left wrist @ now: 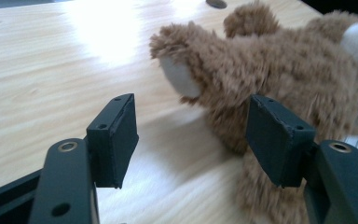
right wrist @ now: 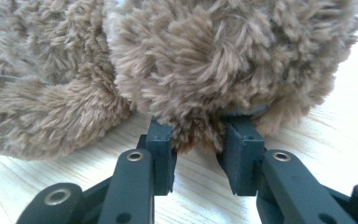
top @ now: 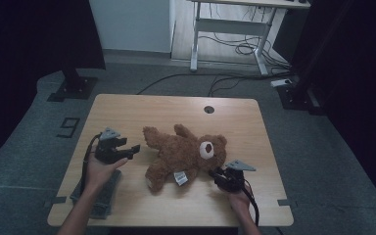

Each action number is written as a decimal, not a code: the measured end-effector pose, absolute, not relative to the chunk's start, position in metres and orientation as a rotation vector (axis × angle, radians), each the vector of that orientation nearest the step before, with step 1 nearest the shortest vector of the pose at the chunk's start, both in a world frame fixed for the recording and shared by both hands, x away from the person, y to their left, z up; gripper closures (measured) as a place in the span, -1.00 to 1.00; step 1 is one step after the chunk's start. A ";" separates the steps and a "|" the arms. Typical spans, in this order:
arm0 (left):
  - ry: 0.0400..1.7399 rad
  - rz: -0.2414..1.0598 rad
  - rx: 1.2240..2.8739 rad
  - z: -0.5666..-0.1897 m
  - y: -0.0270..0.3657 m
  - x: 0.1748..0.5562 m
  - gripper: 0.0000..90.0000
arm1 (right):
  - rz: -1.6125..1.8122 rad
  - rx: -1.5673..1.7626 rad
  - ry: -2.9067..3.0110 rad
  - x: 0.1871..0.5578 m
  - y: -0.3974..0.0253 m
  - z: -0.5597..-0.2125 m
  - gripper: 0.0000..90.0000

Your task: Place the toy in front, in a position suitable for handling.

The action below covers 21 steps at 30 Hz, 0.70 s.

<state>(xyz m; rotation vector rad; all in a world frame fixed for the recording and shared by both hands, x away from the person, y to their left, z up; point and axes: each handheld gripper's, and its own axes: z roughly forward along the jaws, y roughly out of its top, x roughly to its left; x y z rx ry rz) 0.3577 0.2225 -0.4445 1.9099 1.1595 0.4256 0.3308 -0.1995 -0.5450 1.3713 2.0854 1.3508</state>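
Right gripper [right wrist: 198, 147]: jaws drawn close with a tuft of brown plush pinched between the pads, at the underside of the teddy bear [right wrist: 205, 60]; its own view shows fur bulging over both jaw tips, contact on both sides. The high view places this gripper [top: 219, 174] at the bear's head end, just below the ear, the person's right hand [top: 239, 199] behind it. Left gripper [left wrist: 191, 135]: jaws spread wide, nothing between them; its right pad sits just in front of the bear's [left wrist: 279, 70] fur, whether touching I cannot tell, the left pad over bare wood. The high view shows this gripper [top: 132, 149] beside the bear's legs, apart from them, held in the left hand [top: 103, 169]. The teddy bear [top: 183, 154] lies on its back near the middle of the wooden table [top: 127, 110], head toward the right, a white label [top: 180, 178] at its lower side. The left gripper view shows a pale foot sole [left wrist: 179, 74] that the high view does not resolve. A grey cloth [top: 100, 200] lies under the left forearm at the table's near-left edge.
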 end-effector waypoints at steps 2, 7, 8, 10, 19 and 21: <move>1.155 0.415 1.930 -0.448 0.225 0.351 -0.29 | 1.343 1.351 2.086 0.331 -0.200 -0.545 0.46; 1.103 0.467 1.927 -0.458 0.234 0.325 -0.41 | 1.357 1.351 2.079 0.330 -0.202 -0.547 0.42; 1.102 0.471 1.922 -0.459 0.236 0.321 -0.42 | 1.361 1.355 2.078 0.330 -0.203 -0.547 0.41; 1.116 0.505 1.908 -0.463 0.243 0.310 -0.42 | 1.362 1.356 2.079 0.331 -0.204 -0.547 0.41; 1.239 0.612 1.922 -0.484 0.267 0.281 -0.43 | 1.371 1.351 2.075 0.331 -0.206 -0.547 0.40; 1.252 0.584 1.950 -0.489 0.270 0.281 -0.45 | 1.372 1.357 2.072 0.332 -0.206 -0.547 0.40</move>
